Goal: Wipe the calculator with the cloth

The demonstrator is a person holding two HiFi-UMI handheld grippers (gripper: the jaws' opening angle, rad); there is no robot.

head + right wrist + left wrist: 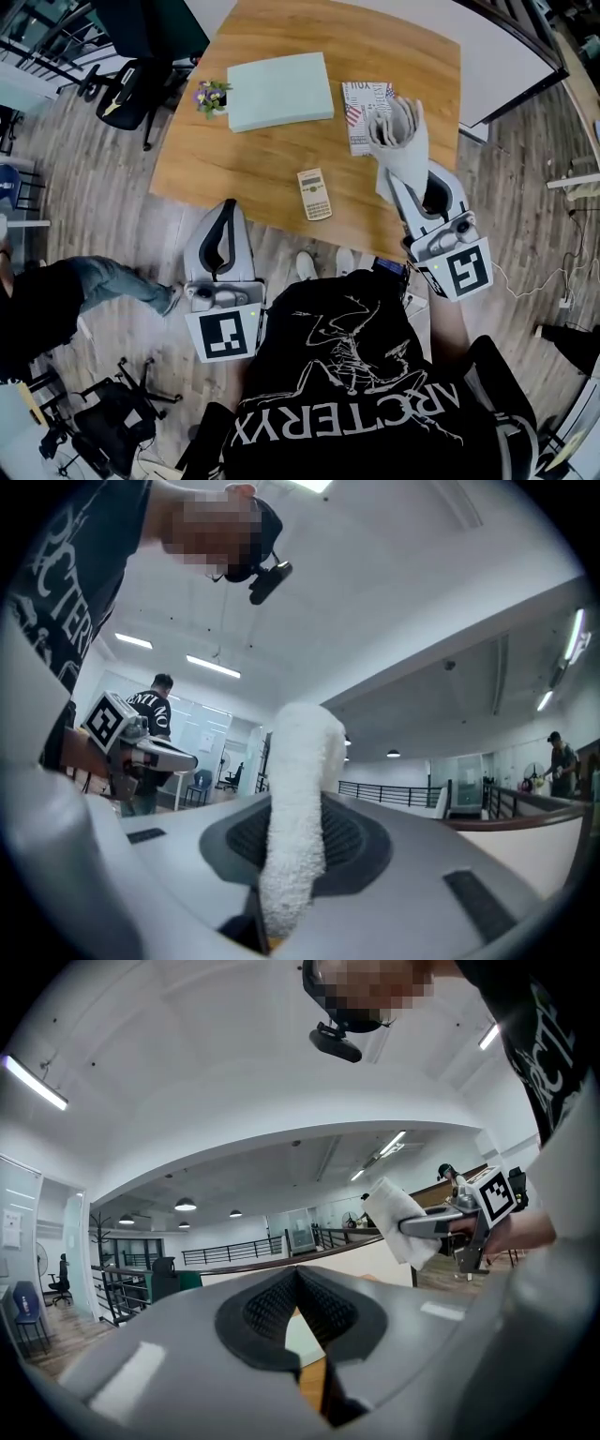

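Right gripper clamped on cloth, held up over the table. Calculator lies flat near the front edge, left of the cloth, long axis roughly fore-aft (slightly skewed). Left gripper closed, empty.

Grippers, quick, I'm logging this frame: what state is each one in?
Left gripper: shut, nothing between its jaws.
Right gripper: shut on the cloth.
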